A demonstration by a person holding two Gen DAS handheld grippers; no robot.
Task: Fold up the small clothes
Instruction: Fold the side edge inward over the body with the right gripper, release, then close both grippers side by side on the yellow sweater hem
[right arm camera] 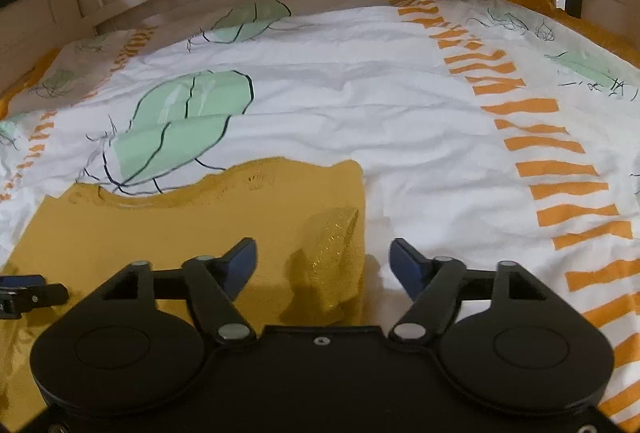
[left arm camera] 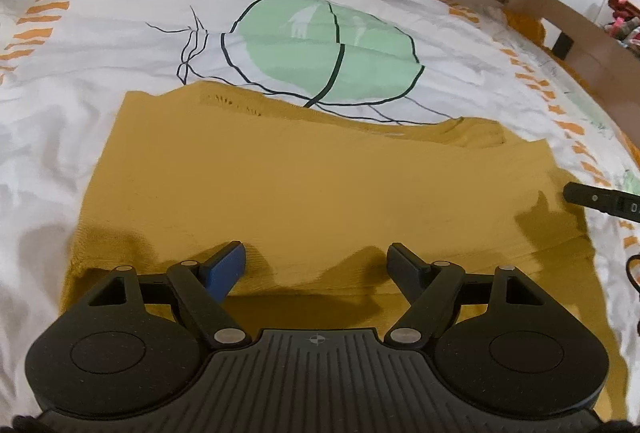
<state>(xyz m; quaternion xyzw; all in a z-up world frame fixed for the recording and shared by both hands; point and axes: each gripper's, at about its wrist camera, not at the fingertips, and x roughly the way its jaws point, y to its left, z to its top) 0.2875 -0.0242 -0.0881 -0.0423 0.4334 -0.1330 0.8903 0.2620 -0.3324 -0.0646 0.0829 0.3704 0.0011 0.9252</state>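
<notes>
A mustard-yellow knitted garment (left arm camera: 304,189) lies flat on the white leaf-print bed cover (left arm camera: 100,53). A pinch that also gathers the cover would likely drag the fold askew. The left gripper (left arm camera: 316,261) hangs spread above its near edge; the right gripper (right arm camera: 324,257), also spread, straddles the right edge's raised wrinkle.
</notes>
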